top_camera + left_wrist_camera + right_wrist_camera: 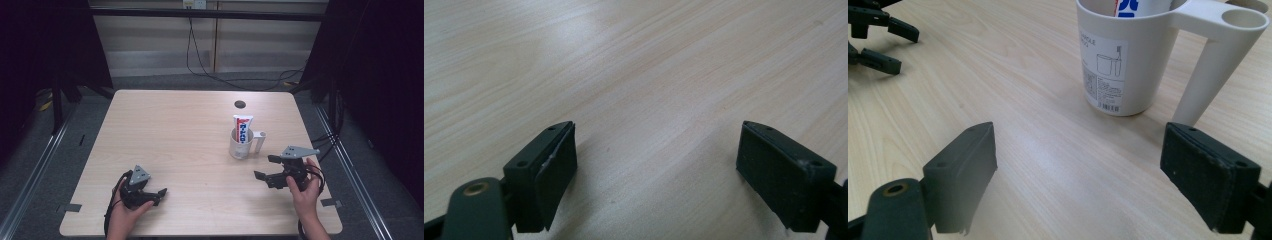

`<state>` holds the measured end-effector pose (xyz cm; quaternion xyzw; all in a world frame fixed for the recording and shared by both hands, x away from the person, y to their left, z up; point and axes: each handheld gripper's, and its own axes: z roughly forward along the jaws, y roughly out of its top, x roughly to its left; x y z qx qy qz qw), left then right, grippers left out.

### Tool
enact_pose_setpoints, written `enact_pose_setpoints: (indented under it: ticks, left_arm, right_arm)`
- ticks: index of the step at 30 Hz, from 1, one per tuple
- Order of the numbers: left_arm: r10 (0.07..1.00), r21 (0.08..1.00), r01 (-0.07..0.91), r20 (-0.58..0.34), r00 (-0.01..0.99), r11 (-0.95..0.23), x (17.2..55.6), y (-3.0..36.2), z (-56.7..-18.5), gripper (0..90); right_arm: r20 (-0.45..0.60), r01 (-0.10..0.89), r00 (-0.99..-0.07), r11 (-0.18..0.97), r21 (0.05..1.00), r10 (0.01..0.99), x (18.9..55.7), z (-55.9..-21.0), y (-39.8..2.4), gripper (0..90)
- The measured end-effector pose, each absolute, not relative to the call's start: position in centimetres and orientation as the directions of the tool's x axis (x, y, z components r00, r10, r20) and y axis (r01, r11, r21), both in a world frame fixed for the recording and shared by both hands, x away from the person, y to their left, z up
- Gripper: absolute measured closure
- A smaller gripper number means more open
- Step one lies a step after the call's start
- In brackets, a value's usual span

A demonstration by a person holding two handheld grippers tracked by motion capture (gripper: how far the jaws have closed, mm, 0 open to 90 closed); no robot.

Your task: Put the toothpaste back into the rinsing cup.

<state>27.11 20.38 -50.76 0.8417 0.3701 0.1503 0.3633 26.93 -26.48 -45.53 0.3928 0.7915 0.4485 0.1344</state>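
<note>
My left hand [125, 212]: nearest to me, at the near left part of the table, wrapped round the back of its gripper.
My left gripper [159, 196]: resting low over the table top, jaws spread wide with nothing between them; in the left gripper view [656, 160] I see bare wood grain in the gap.
My right hand [306, 192]: at the near right part of the table, holding its gripper from behind, a cable looping by my wrist.
My right gripper [267, 167]: released, jaws wide apart and grasping nothing; it points toward the cup and stops short of it. In the right gripper view [1078, 165] the gap between the jaws shows table only.
Cup [241, 145]: white, upright on the table just beyond my right gripper, right of the table's middle. In the right gripper view [1118, 65] it has a printed label on its side facing me.
Cup handle [259, 141]: a side piece with a round hole on top and a leg that reaches down to the table, on the cup's right.
Toothpaste tube [243, 129]: white with red and blue print, standing upright inside the cup, its flat end sticking out above the rim.
Table [165, 125]: pale wood.
Round hole [240, 104]: dark, in the table top beyond the cup.
Floor cables [225, 80]: farthest, trailing behind the table.
</note>
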Motion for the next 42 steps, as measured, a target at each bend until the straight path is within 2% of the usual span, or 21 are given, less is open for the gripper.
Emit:
enact_pose_setpoints:
  ticks: [42]
  left_arm:
    - [0.733, 0.723, 0.514, -0.016, 0.68, -0.462, 27.1, 20.4, -50.8, 16.3]
  right_arm:
    - [0.149, 0.563, -0.671, 0.369, 0.74, 0.726, 24.6, -49.9, -29.3, 14.4]
